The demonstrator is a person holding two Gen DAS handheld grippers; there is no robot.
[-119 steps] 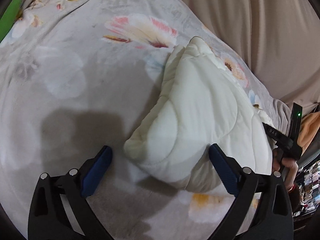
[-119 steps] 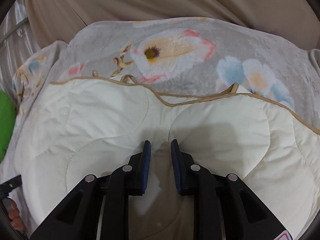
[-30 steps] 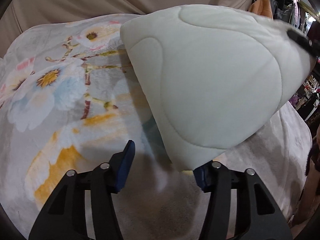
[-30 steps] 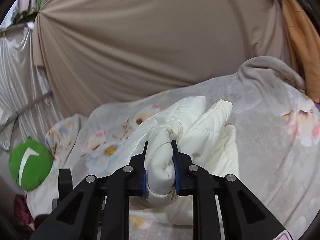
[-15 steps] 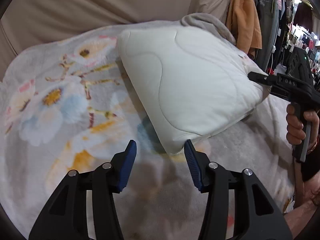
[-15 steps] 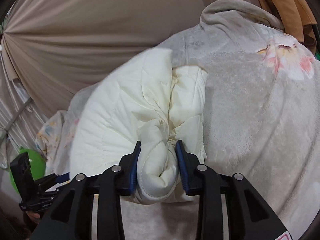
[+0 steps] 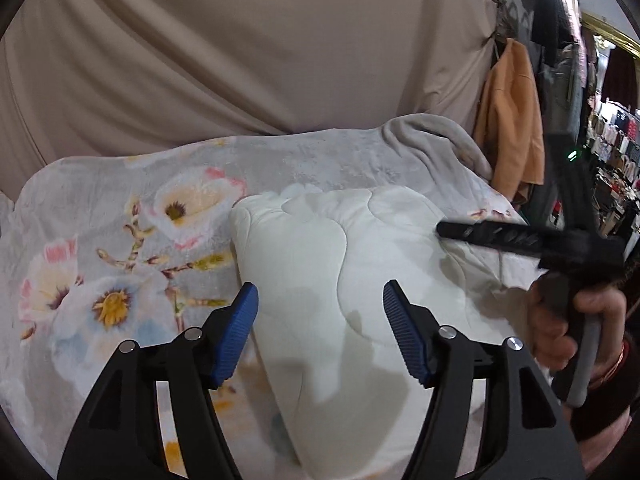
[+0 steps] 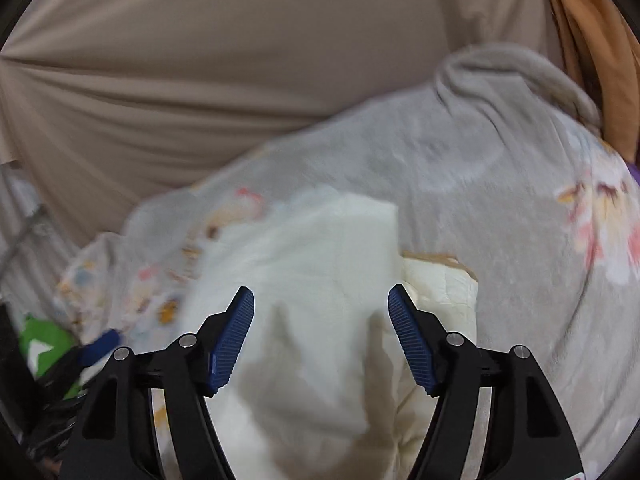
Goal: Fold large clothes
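A folded cream quilted garment (image 7: pixel 336 280) lies on the grey floral blanket (image 7: pixel 120 248). My left gripper (image 7: pixel 320 320) is open and empty, just above the garment's near part. The right gripper shows in the left wrist view (image 7: pixel 440 229) with a hand on its handle, at the garment's right edge. In the right wrist view the right gripper (image 8: pixel 321 324) is open and empty above the same garment (image 8: pixel 320 256), which has a tan trimmed edge at its right side.
A beige curtain (image 7: pixel 240 60) hangs behind the blanket. An orange coat (image 7: pixel 512 120) hangs at the right with shop racks beyond. A green object (image 8: pixel 40 344) sits at the far left in the right wrist view. The blanket (image 8: pixel 500 200) bunches at its back right corner.
The right gripper has opened and let go of the garment, which now lies flat on the blanket. The left gripper has opened wider and moved over the garment.
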